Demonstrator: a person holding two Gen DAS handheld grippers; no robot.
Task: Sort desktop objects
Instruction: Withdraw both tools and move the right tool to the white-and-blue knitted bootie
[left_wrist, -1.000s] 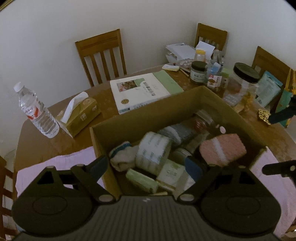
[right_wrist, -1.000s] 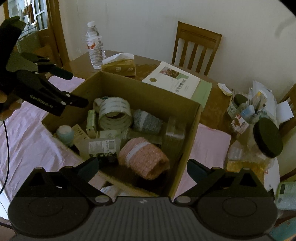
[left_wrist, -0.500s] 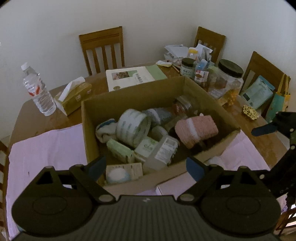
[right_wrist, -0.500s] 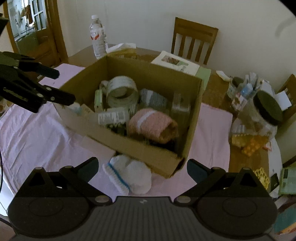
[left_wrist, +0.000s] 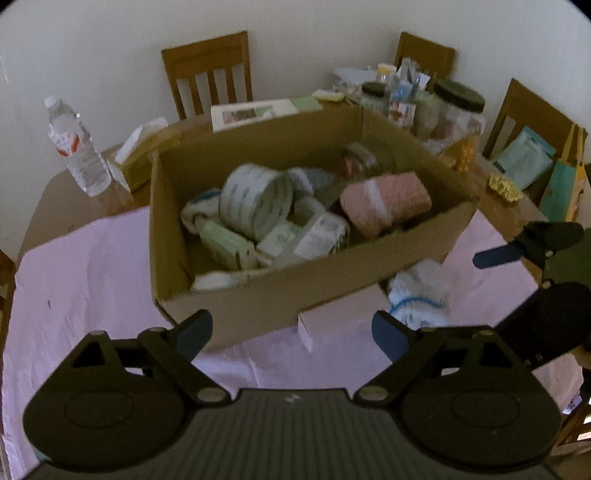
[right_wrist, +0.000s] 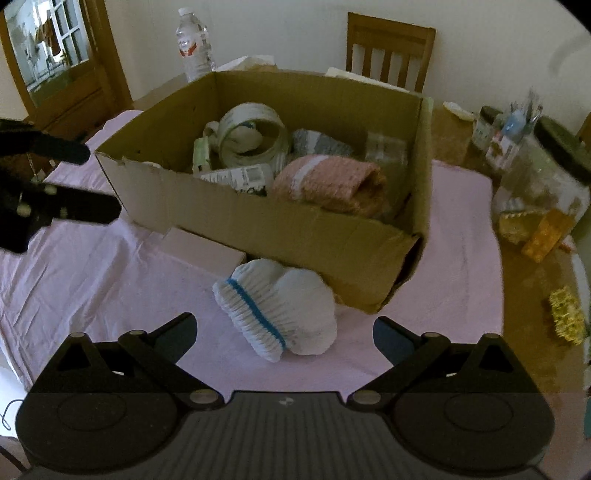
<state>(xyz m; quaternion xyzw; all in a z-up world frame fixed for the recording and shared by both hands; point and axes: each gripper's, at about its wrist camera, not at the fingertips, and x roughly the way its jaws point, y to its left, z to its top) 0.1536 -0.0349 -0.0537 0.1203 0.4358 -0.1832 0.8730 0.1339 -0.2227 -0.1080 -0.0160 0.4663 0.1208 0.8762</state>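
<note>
A cardboard box (left_wrist: 280, 295) (right_wrist: 280, 221) stands on a pink cloth (left_wrist: 85, 280) (right_wrist: 92, 280). Inside lie a roll of tape (left_wrist: 255, 203) (right_wrist: 255, 133), a pink knitted roll (left_wrist: 384, 203) (right_wrist: 332, 184), a grey sock bundle (right_wrist: 321, 142), a small bottle and packets. A white sock bundle with a blue stripe (right_wrist: 280, 306) (left_wrist: 417, 291) lies on the cloth before the box, beside a small pink box (left_wrist: 340, 314) (right_wrist: 203, 243). My left gripper (left_wrist: 291, 332) hangs open before the box's near wall. My right gripper (right_wrist: 284, 332) is open just above the white bundle, not touching it.
A water bottle (left_wrist: 77, 147) (right_wrist: 194, 44) and a tissue box (left_wrist: 140, 147) sit behind the box. Jars and clutter (left_wrist: 436, 107) (right_wrist: 535, 162) crowd the table's far right. Wooden chairs (left_wrist: 207, 74) line the wall. A book (left_wrist: 251, 110) lies behind the box.
Both grippers have drawn back from over the box and sunk toward the cloth. The white sock bundle and small pink box have come into view in front of the box.
</note>
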